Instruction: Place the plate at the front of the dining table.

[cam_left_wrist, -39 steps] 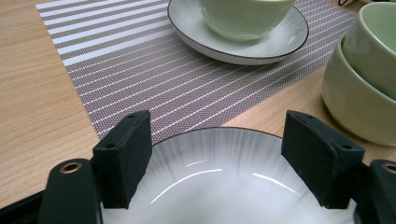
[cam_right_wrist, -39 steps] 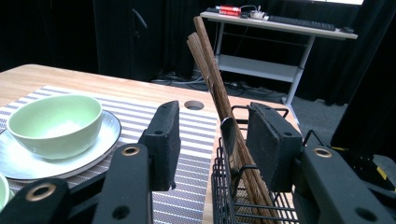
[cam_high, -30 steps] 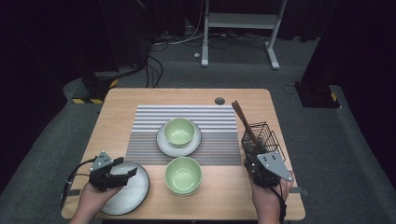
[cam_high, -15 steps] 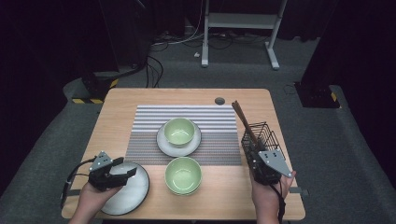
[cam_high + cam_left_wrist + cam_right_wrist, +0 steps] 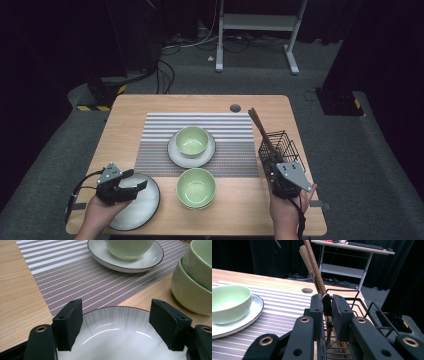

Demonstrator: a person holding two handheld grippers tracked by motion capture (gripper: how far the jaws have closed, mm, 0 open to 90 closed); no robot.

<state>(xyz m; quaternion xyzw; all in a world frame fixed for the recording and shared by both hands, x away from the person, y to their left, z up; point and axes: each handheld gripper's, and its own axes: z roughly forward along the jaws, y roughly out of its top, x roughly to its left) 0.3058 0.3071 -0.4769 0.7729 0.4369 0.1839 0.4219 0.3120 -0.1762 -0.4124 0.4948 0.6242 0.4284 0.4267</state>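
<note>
Chopsticks [image 5: 259, 127] are standing tilted in the wire basket [image 5: 286, 145] at the counter's [image 5: 130, 107] right edge, their tops leaning toward the mat [image 5: 155, 150]. The right gripper view is showing what the high view is hiding: the right gripper [image 5: 327, 305] has just been closing its jaws, and they are now nearly together, clamping a dark rounded piece at the basket's rim. The left gripper [image 5: 116, 323] is hovering with jaws spread wide over the plate [image 5: 120, 337], gripping nothing.
</note>
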